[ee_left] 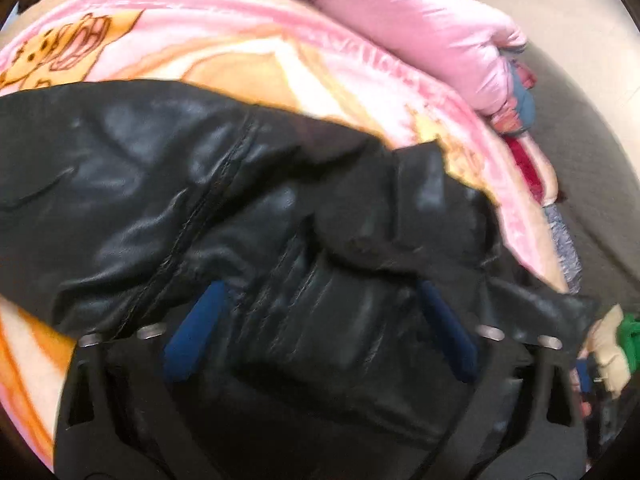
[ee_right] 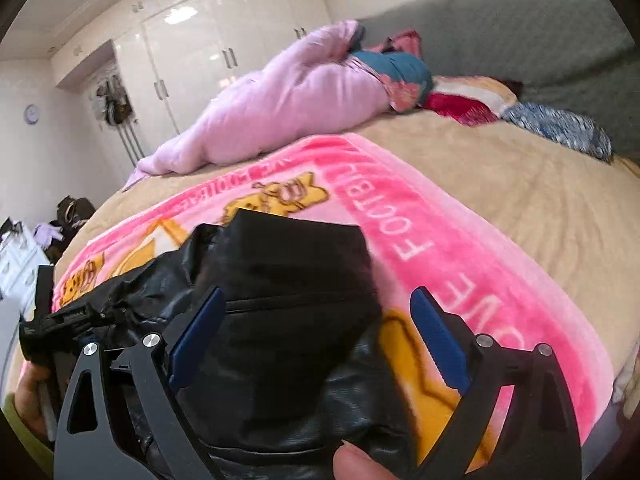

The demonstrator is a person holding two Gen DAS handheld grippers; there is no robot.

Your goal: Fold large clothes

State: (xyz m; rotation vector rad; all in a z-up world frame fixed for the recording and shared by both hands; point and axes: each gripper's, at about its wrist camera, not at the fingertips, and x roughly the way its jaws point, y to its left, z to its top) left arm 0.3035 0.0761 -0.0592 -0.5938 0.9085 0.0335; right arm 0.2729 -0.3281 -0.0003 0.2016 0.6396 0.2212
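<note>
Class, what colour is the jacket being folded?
Black, glossy leather-like jacket; clearest in the left wrist view.

Both grippers are showing matte black frames with triangular cut-outs, silver round screw heads and blue pads: the left gripper (ee_left: 320,320) and the right gripper (ee_right: 316,332). Beside the right gripper's frame, a yellow-green sleeve (ee_right: 24,436) is edging into view.

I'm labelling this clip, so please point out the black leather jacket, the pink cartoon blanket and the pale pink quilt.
Black leather jacket (ee_left: 168,184): left wrist view, on its creased panel beside the seam.
Pink cartoon blanket (ee_right: 472,264): right wrist view, on the lettered border.
Pale pink quilt (ee_right: 288,100): right wrist view, on its bulging middle.
</note>
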